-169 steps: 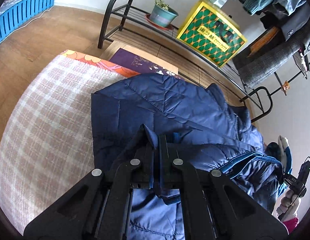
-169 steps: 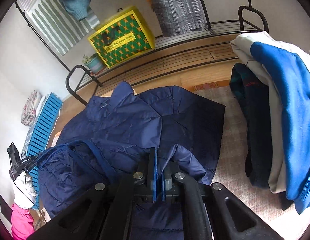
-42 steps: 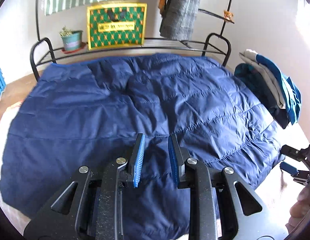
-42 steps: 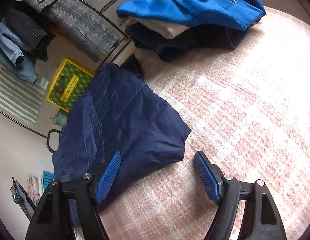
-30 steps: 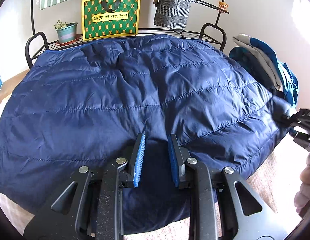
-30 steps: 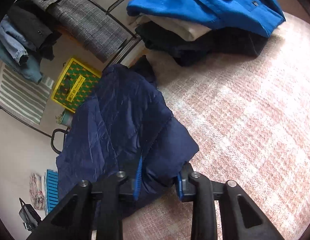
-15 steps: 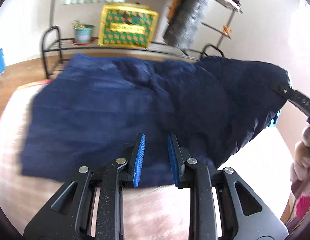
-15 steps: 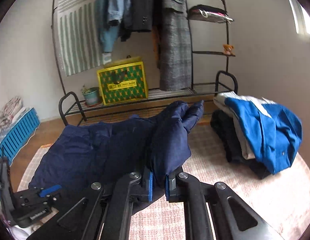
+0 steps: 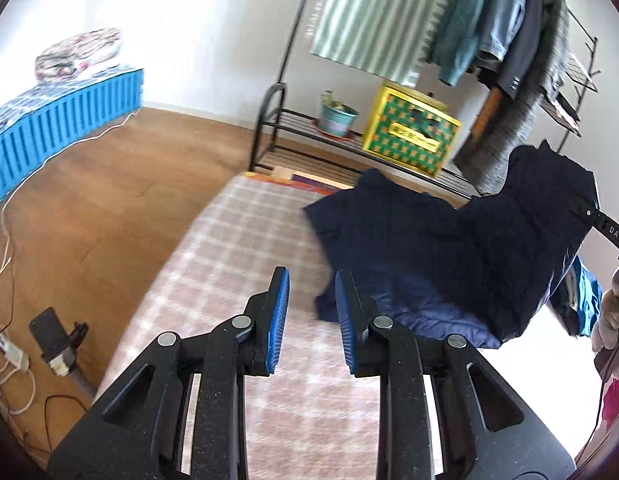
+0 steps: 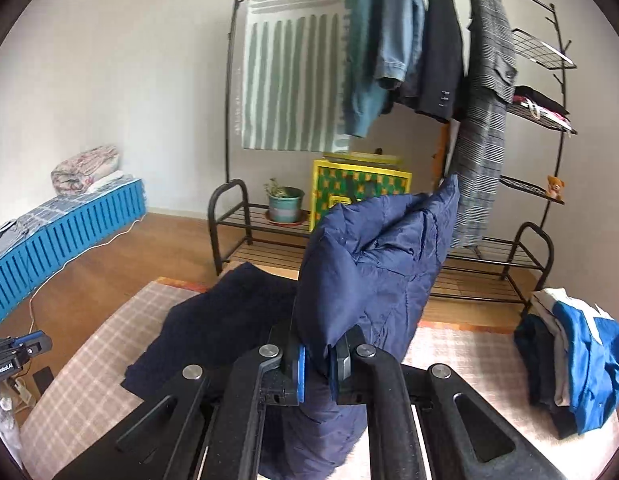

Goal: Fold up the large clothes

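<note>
A dark navy quilted jacket (image 9: 429,248) lies partly on the pink checked blanket (image 9: 245,240). Its right side is lifted high. My right gripper (image 10: 316,360) is shut on a thick fold of the jacket (image 10: 373,264) and holds it up above the blanket; the rest hangs down to the flat part (image 10: 213,328). My left gripper (image 9: 309,312) is open and empty, just left of the jacket's near edge, above the blanket. The right gripper's body shows at the right edge of the left wrist view (image 9: 605,228).
A stack of folded clothes with a blue top (image 10: 573,356) sits at the blanket's right. A black clothes rack (image 10: 389,240) with a plant pot (image 10: 284,200) and a yellow-green bag (image 10: 361,184) stands behind. A blue crate (image 9: 61,132) and floor cables (image 9: 5,264) are on the left.
My right gripper has closed on the jacket's right edge and lifted it high, swinging it leftward. My left gripper has stayed open and turned left, off the jacket.
</note>
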